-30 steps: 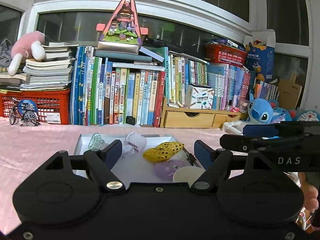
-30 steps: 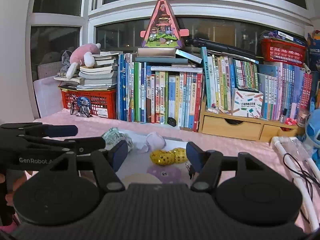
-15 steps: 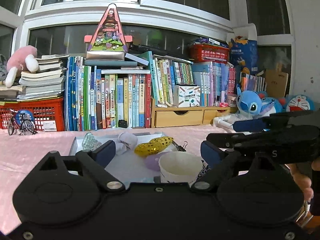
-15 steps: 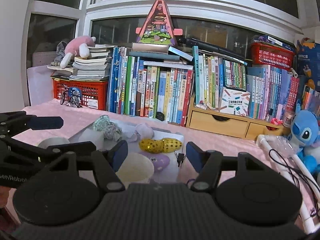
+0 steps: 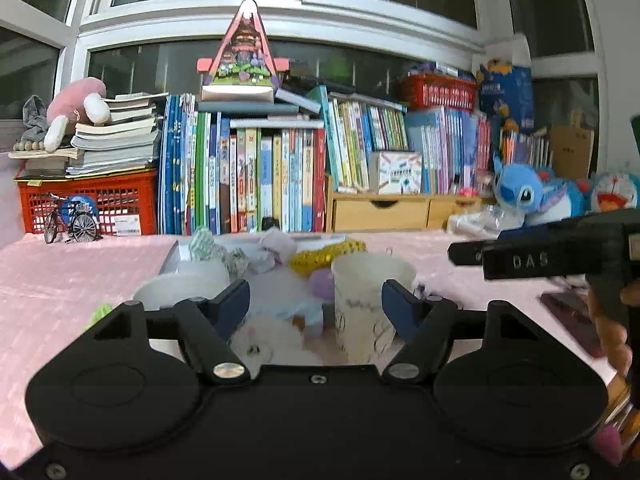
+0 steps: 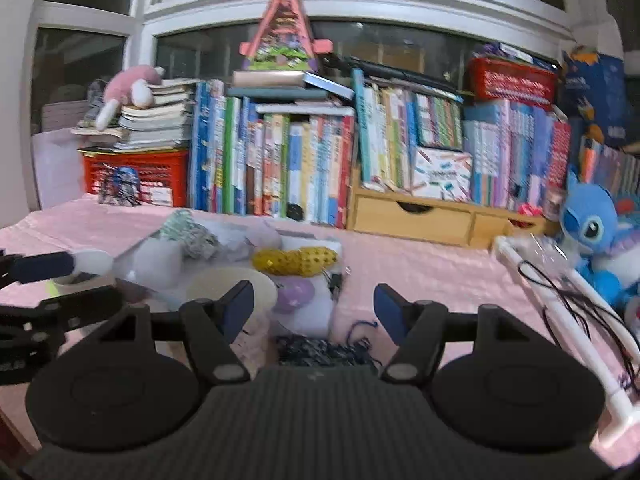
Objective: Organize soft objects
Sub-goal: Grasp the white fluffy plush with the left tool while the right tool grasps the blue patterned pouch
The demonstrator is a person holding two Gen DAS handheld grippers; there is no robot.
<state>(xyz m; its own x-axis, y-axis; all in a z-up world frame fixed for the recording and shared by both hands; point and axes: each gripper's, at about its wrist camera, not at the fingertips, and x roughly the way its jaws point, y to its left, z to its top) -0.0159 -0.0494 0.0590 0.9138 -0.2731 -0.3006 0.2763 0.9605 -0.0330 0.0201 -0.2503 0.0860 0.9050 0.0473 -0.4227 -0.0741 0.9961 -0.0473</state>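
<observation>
Both grippers have sunk closer to the pink tablecloth [image 5: 80,264] since a second ago, and paper cups that were hidden earlier now show near the fingers. Soft objects lie in a loose heap on a white tray [image 5: 176,254]: a yellow sequined plush [image 6: 296,261], a pale purple round toy [image 6: 294,294], a green-and-white knitted piece [image 5: 202,242] and a white fluffy lump [image 5: 272,338]. A dark blue knitted piece [image 6: 320,350] lies on the cloth just ahead of the right gripper [image 6: 314,308], whose jaws stand partly apart and hold nothing. The left gripper [image 5: 316,306] has its jaws closing; a printed paper cup [image 5: 370,300] stands upright between them, not visibly pressed. Another paper cup [image 5: 176,290] sits left of it. Bare cloth lies open to both sides of the tray; behind it, a row of books [image 5: 260,184] bounds the table.
</observation>
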